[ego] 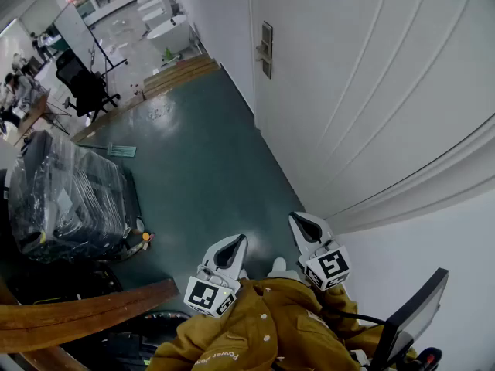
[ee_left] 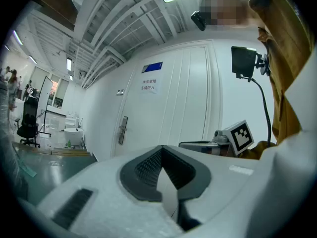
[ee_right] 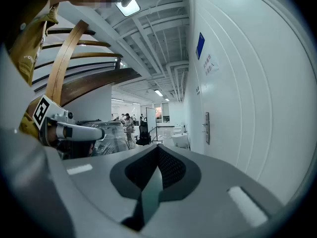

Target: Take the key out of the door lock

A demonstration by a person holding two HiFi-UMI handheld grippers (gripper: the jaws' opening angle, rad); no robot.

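Note:
The white door (ego: 325, 83) stands to the right, some way ahead across the green floor. Its metal lock plate with a handle (ego: 265, 50) shows small; I cannot make out a key in it. The same lock plate appears in the left gripper view (ee_left: 122, 130) and in the right gripper view (ee_right: 206, 128), far off in both. My left gripper (ego: 234, 244) and right gripper (ego: 301, 222) are held low, close to the person's mustard-yellow jacket. Both are shut with nothing between the jaws, as seen in the left gripper view (ee_left: 162, 151) and the right gripper view (ee_right: 157, 151).
A plastic-wrapped machine (ego: 66, 195) sits on the floor at left. A black office chair (ego: 81, 83), wooden steps (ego: 174, 74) and white tubs (ego: 168, 33) stand farther back. A curved wooden rail (ego: 85, 308) runs at lower left, a dark screen on an arm (ego: 414, 323) at lower right.

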